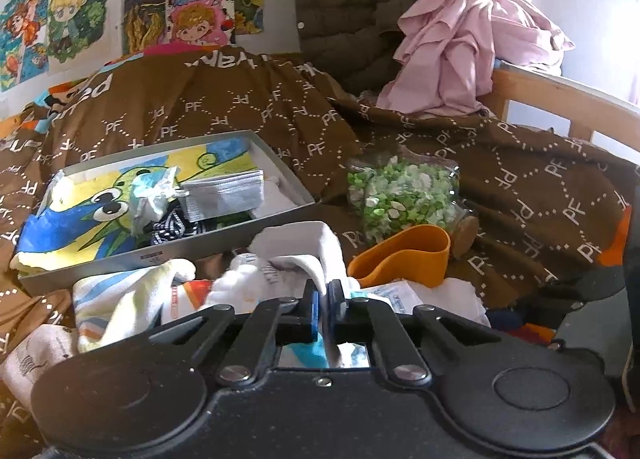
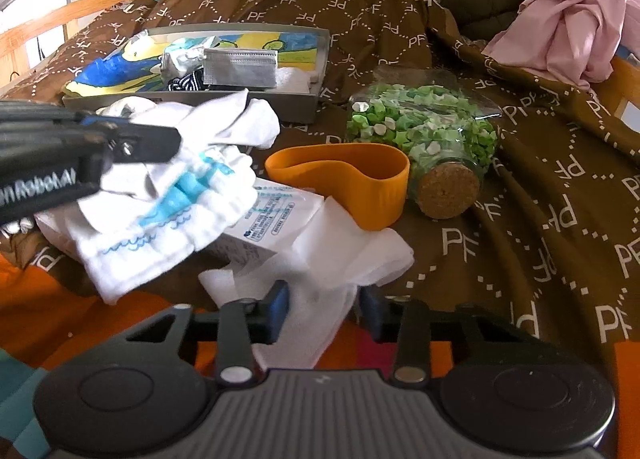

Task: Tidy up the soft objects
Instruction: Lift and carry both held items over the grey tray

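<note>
Gripping a bunched white cloth with blue wave stitching, the left gripper has its jaws pressed together on a fold of the fabric, and most of the cloth hangs loose below and ahead of the pads. The right gripper has its jaws partly spread with a strip of white gauze-like cloth lying between them; the frames do not show whether the pads already press on it. A printed packet lies just ahead of the right jaws, overlapped by both cloths. An orange cup and a cork-stoppered jar of green paper stars, lying on its side, sit ahead and to the right, near the cloth edge. The grey box with the soft items already sorted lies ahead and to the left of the left jaws. Risk one: the left grip holds only a thin fold, so the cloth may slide out during transfer to the box. Risk two: lifting either cloth may drag the packet along, since the layers overlap. Risk three: a trailing edge may catch the cup and push it against the jar, which can roll on the brown bedspread. Risk four: the right jaws may close on too little fabric.
</note>
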The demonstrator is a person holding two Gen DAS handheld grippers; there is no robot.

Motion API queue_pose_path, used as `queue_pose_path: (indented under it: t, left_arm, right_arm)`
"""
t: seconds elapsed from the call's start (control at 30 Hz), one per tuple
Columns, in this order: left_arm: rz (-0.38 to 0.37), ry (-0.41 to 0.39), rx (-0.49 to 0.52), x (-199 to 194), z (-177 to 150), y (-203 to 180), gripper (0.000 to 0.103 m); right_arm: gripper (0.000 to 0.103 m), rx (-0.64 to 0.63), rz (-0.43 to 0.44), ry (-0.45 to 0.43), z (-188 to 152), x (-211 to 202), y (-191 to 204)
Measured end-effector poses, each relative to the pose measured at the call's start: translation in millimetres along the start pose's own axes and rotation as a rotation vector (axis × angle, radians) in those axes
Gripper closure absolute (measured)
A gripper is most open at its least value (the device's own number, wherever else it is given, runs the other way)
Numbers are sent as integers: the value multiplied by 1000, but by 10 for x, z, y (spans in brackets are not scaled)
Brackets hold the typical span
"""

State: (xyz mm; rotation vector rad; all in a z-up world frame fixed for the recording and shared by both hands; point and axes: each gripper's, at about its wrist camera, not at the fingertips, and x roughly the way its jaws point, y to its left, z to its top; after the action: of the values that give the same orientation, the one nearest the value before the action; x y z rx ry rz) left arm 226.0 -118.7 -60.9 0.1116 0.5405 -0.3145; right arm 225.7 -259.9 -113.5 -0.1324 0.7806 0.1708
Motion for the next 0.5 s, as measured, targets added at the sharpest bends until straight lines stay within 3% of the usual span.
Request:
queue_pose_path:
  t: [0.07, 0.17, 0.5]
  left_arm:
    - [12, 4, -10, -29, 17, 22, 100]
    - [28, 6, -13, -90, 43, 28, 101]
    - [55, -63, -4, -441, 271, -12, 101]
  right_arm:
    - [79, -3, -13, 3, -5, 4, -2]
    - [90, 1, -29, -1, -10, -6, -27]
    - [100, 55, -32, -149, 9, -319, -113]
